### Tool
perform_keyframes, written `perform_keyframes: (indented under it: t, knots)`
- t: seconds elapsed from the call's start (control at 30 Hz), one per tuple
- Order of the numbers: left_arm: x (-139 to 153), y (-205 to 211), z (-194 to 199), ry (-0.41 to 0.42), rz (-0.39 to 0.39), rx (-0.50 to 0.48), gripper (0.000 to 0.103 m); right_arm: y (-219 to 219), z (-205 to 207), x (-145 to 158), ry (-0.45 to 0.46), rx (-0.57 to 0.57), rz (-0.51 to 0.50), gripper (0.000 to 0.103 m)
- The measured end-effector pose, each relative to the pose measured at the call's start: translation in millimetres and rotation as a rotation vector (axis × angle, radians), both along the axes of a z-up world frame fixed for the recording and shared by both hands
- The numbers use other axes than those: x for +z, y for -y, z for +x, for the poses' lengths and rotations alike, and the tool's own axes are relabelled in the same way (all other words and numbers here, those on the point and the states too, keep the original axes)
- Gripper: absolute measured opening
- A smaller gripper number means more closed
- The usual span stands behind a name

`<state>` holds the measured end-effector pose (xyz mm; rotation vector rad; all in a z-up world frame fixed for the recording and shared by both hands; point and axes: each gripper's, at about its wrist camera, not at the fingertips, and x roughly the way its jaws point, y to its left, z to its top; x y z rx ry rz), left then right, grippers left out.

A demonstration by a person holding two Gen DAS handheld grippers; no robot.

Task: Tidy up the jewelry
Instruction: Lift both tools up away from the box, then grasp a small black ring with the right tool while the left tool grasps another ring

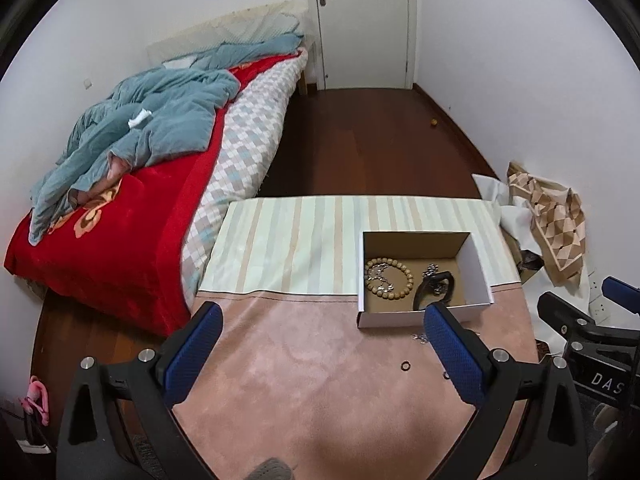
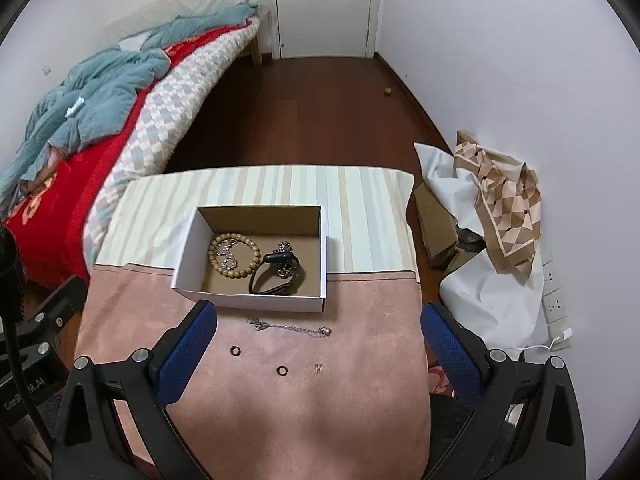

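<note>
An open white cardboard box (image 2: 256,302) (image 1: 400,320) sits on the table. In it lie a wooden bead bracelet (image 2: 236,254) (image 1: 390,278), a silver chain and a black band (image 2: 272,276) (image 1: 434,286). On the pink cloth in front of the box lie a silver necklace (image 2: 290,326), two dark rings (image 2: 235,350) (image 2: 282,369) and a small metal piece (image 2: 319,369). One ring shows in the left wrist view (image 1: 406,366). My right gripper (image 2: 318,344) is open and empty above these loose pieces. My left gripper (image 1: 322,344) is open and empty, left of the box.
The table has a pink cloth (image 2: 280,420) in front and a striped cloth (image 2: 360,200) behind. A bed with red and blue blankets (image 1: 120,160) stands left. A white bag and patterned scarf (image 2: 504,208) lie on the right. Dark wood floor and a door lie beyond.
</note>
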<state>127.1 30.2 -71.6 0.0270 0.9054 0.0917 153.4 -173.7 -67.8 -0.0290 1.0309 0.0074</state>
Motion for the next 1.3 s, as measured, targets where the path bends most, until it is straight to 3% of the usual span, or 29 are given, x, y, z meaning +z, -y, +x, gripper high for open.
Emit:
perform_keyframes:
  t: [0.27, 0.47, 0.63, 0.7, 0.77, 0.83, 1.03, 1.3]
  knots:
    - [18, 4, -26, 0.038, -0.007, 0.015, 0.103, 0, -38, 34, 0.069, -0.001, -0.001, 0.103]
    - [4, -1, -30, 0.041, 0.019, 0.066, 0.103, 8, -50, 36, 0.077, -0.005, 0.061, 0.103]
    - [-37, -4, -26, -0.003, 0.042, 0.103, 0.103, 27, -47, -7, -0.006, -0.064, 0.130, 0.103]
    - [-63, -4, -23, -0.042, 0.063, 0.121, 0.103, 35, -47, -33, -0.036, -0.086, 0.141, 0.097]
    - [-88, -5, -20, -0.085, 0.073, 0.136, 0.103, 40, -47, -61, -0.069, -0.081, 0.151, 0.064]
    - [-109, -6, -18, -0.127, 0.067, 0.142, 0.103, 41, -47, -92, -0.126, -0.065, 0.169, 0.052]
    - [-160, -8, -9, -0.228, 0.053, 0.154, 0.103, 22, -42, -150, -0.149, 0.016, 0.214, 0.052]
    - [-191, -15, -5, -0.287, 0.071, 0.153, 0.103, -10, -29, -193, -0.174, 0.060, 0.156, 0.043]
